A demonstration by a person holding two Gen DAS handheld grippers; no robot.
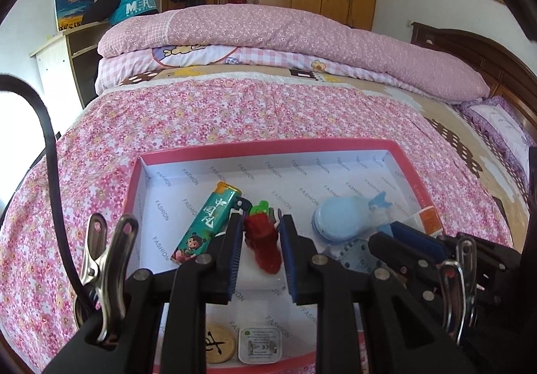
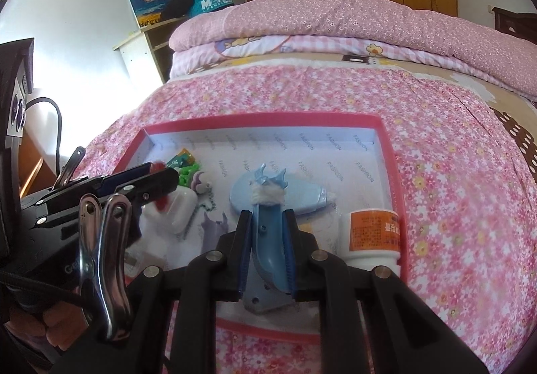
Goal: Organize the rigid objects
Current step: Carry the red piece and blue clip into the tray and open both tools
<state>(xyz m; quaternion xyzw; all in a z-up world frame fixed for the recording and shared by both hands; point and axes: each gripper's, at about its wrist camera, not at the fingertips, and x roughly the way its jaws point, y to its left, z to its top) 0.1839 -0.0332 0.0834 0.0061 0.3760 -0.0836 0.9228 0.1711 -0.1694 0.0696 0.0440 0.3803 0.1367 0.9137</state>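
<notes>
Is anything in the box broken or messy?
Nothing looks broken or spilled. The green lighter lies slanted in the box, and the blue toy has white string wound around it, which looks odd.

1 red-rimmed box [image 1: 399, 146]; inside: 1 green lighter [image 1: 208, 223], 1 red toy [image 1: 263, 239], 1 wooden chess pc [image 1: 220, 348], 1 white charger [image 1: 260, 344], 1 white bottle [image 2: 374, 238].
</notes>
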